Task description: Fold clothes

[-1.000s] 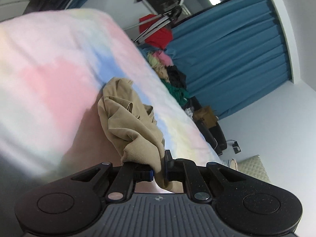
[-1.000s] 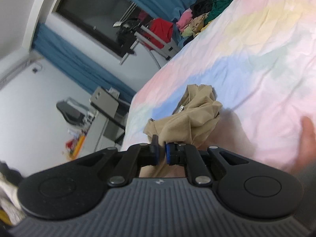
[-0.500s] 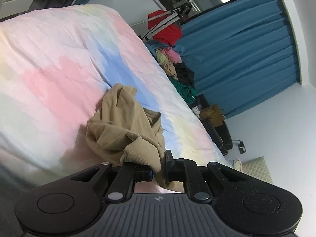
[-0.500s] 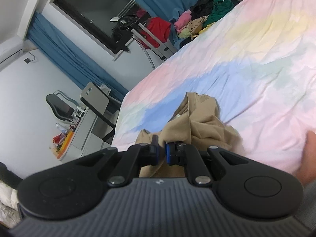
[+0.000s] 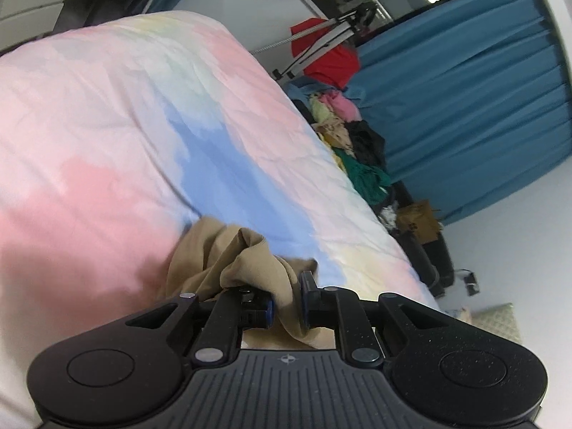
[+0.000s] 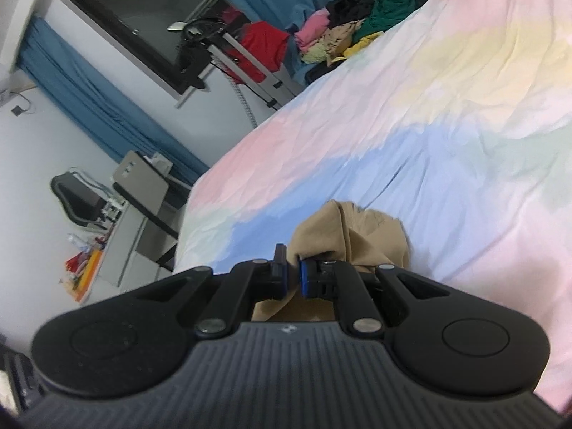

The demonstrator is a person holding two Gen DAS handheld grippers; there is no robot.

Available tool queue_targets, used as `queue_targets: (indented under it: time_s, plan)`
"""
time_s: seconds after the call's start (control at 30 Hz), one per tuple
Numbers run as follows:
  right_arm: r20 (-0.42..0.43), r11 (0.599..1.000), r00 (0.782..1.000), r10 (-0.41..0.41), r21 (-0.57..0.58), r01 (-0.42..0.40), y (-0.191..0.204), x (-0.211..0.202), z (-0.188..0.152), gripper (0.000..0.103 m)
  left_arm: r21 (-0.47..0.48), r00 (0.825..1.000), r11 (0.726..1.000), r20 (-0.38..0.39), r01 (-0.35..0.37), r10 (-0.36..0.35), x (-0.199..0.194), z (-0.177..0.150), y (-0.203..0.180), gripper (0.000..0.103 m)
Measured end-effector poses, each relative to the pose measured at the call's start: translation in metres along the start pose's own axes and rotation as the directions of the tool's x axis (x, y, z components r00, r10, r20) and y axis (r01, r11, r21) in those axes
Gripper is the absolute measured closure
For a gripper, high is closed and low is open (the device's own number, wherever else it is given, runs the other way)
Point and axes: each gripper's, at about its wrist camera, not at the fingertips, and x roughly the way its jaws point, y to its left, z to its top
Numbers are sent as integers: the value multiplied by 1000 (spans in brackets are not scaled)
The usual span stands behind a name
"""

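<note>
A tan garment [image 5: 228,261] lies bunched on the pastel bedspread [image 5: 107,125], close in front of both grippers. My left gripper [image 5: 286,304] is shut on a fold of its cloth, which hangs down between the blue-tipped fingers. In the right wrist view the same tan garment [image 6: 357,232] rises in a crumpled heap just beyond the fingers. My right gripper [image 6: 292,273] is shut on another edge of it. Most of the cloth lies low, partly hidden behind the gripper bodies.
A pile of mixed clothes [image 5: 350,143] sits along the far edge of the bed, seen too as a pile of clothes [image 6: 357,28]. A metal rack with a red garment [image 5: 329,53] stands by blue curtains [image 5: 464,107]. A desk and chair [image 6: 125,196] stand past the bed's corner.
Both grippers have come down toward the bed with the tan garment, which has sunk from a hanging drape to a low heap. The hand at the right edge has left the right wrist view.
</note>
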Motion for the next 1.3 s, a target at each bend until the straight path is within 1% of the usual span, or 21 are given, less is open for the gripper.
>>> queue_targets:
  time_s: [0.1, 0.2, 0.27, 0.4, 0.5, 0.67, 0.73, 0.77, 0.8, 0.83, 0.87, 0.9, 0.93, 0.97, 1.0, 1.07, 1.13, 1.17, 1.2, 1.27, 1.3]
  plan:
    - [-9, 1000, 1000, -18, 8, 18, -5, 28, 8, 93, 20, 999, 999, -10, -48, 48, 32, 14, 3, 86]
    - [-29, 1000, 1000, 1, 26, 0, -16, 56, 12, 93, 34, 998, 997, -13, -67, 68, 62, 23, 17, 86]
    - [-32, 1000, 999, 10, 13, -9, -22, 73, 12, 93, 58, 997, 996, -1, -72, 72, 76, 22, 24, 85]
    - [-54, 1000, 998, -16, -6, 16, -33, 98, 11, 91, 120, 995, 988, 16, -100, 99, 100, 19, 33, 84]
    - [-70, 999, 997, -32, -13, 32, -39, 109, 10, 91, 162, 994, 980, 21, -112, 110, 109, 17, 33, 84]
    - [-86, 999, 996, -36, -20, 34, -41, 115, 12, 90, 230, 992, 965, 36, -123, 118, 109, 11, 26, 84]
    - [-84, 999, 996, -28, -28, 26, -41, 112, 14, 90, 247, 992, 961, 39, -123, 116, 106, 10, 24, 81]
    - [-82, 999, 996, -23, -32, 20, -40, 111, 14, 89, 266, 993, 956, 51, -121, 111, 102, 7, 21, 77]
    - [-84, 999, 996, -13, -33, 10, -40, 109, 14, 87, 285, 992, 951, 63, -119, 105, 99, 5, 18, 68]
    - [-86, 999, 996, 1, -36, -4, -38, 108, 14, 77, 304, 992, 945, 75, -117, 99, 95, 3, 15, 63]
    - [-78, 999, 997, 24, -38, -27, -37, 104, 14, 54, 323, 992, 939, 86, -116, 93, 91, 0, 12, 52]
    - [-69, 998, 996, 48, -40, -51, -35, 100, 14, 41, 341, 991, 933, 98, -115, 86, 87, -2, 8, 43]
    - [-41, 997, 997, 67, -45, -69, -32, 93, 13, 25, 360, 991, 926, 109, -114, 79, 83, -5, 5, 40]
    - [-8, 995, 997, 77, -63, -77, -29, 85, 13, 24, 378, 990, 919, 120, -113, 72, 79, -7, 2, 35]
    - [24, 993, 996, 87, -83, -84, -25, 78, 12, 24, 397, 989, 911, 131, -113, 65, 75, -9, -1, 29]
    - [89, 989, 991, 102, -121, -90, -19, 62, 10, 25, 453, 984, 880, 162, -141, 74, 65, -17, -8, 22]
    - [134, 983, 986, 101, -166, -79, -14, 48, 6, 28, 471, 982, 868, 164, -157, 88, 61, -23, -9, 21]
    - [145, 979, 985, 96, -194, -67, -11, 43, 5, 37, 479, 982, 862, 165, -164, 95, 60, -25, -9, 21]
    - [142, 974, 987, 81, -222, -48, -9, 41, 2, 41, 488, 981, 856, 167, -172, 102, 58, -28, -9, 21]
    - [126, 963, 990, 55, -268, -20, -5, 39, -3, 64, 505, 979, 843, 169, -187, 116, 54, -33, -10, 21]
    - [104, 960, 994, 43, -280, -12, -5, 42, -6, 68, 513, 978, 836, 170, -195, 123, 52, -36, -10, 21]
